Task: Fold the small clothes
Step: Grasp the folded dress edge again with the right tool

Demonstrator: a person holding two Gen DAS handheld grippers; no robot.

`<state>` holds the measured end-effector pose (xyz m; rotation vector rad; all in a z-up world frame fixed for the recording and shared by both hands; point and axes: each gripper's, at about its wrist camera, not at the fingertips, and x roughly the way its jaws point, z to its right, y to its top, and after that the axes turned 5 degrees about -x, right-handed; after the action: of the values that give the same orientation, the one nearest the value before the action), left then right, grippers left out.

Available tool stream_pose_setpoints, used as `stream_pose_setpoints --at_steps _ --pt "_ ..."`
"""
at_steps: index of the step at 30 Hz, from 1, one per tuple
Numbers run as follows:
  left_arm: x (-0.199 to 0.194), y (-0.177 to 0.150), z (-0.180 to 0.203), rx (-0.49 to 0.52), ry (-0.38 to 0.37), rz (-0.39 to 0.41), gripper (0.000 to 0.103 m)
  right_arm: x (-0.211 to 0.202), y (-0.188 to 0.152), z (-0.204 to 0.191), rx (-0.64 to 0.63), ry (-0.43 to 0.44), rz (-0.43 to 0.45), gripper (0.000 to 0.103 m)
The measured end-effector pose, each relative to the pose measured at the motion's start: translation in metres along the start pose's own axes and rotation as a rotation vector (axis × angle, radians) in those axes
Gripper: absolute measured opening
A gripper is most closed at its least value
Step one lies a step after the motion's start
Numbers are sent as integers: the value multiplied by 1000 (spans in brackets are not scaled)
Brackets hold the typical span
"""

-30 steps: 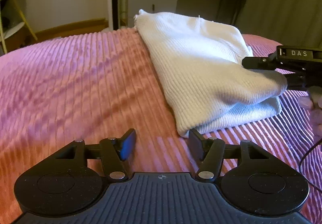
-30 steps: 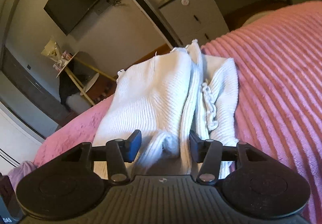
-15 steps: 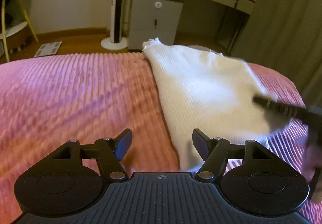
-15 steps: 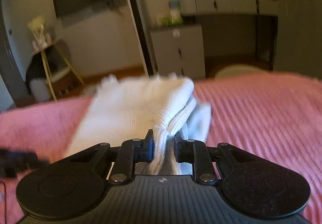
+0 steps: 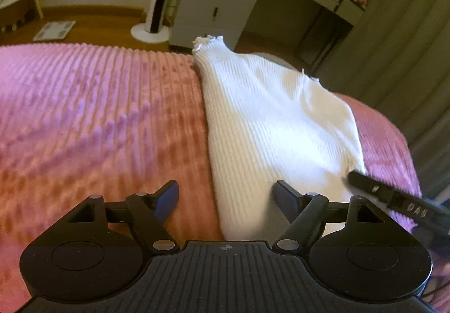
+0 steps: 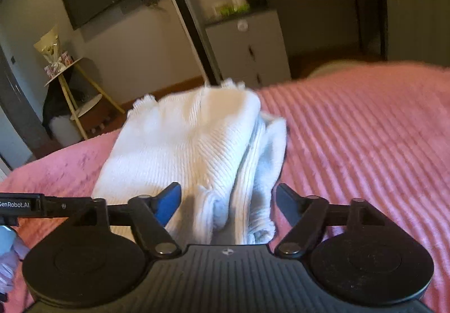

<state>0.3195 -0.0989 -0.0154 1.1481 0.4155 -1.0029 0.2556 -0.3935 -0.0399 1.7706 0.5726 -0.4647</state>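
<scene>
Both grippers spread wide, jaws just opening: left gripper [image 5: 225, 197] and right gripper [image 6: 226, 200], gripping nothing. Folded white sweater [image 5: 270, 127] lying on pink bedspread [image 5: 98, 116], near end between the jaws, untouched.

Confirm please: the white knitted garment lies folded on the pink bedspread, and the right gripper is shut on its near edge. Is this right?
Not quite. The right gripper is open: the right wrist view shows its jaws spread, having just opened, with the edge of the white knitted garment between them but not pinched. It does lie folded on the pink bedspread.
</scene>
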Motion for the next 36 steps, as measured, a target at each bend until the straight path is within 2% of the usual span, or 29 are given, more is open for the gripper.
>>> stream_pose_setpoints --at_steps 2,6,8,9,10,11,12,14,16,19,21,23,24,29,36 --pt "5 5 0 -17 -13 -3 80 13 0 10 56 10 -35 77" --pt "15 8 3 -10 -29 2 79 25 -3 27 169 111 -35 77" --pt "21 9 6 -1 -34 -4 79 29 -3 29 181 123 -26 70" --pt "24 10 6 -1 -37 -7 78 30 -4 30 184 129 -23 62" --pt "26 11 7 -2 -43 -11 72 30 -5 31 190 137 -19 54" --pt "28 12 8 -4 -59 -16 65 29 -5 32 193 151 -11 51" --pt "30 12 8 -6 -70 -20 65 28 -5 33 192 154 -5 49" --pt "32 13 8 -16 -75 -20 64 29 -6 37 206 168 -8 49" --pt "35 14 5 -24 -85 -24 64 31 -6 39 207 171 -13 55" --pt "40 16 -1 -66 -109 -36 65 37 -5 42 235 184 -36 61" --pt "44 17 -7 -109 -134 -48 65 40 -5 45 265 197 -42 61" --pt "45 18 -10 -119 -146 -50 61 41 -6 45 275 202 -42 59" --pt "45 18 -9 -108 -146 -48 58 41 -6 45 281 207 -43 53" --pt "36 17 -4 -75 -150 -13 42 32 -9 39 263 197 -13 44" --pt "3 24 4 -13 -166 53 36 16 -1 18 231 198 4 38"
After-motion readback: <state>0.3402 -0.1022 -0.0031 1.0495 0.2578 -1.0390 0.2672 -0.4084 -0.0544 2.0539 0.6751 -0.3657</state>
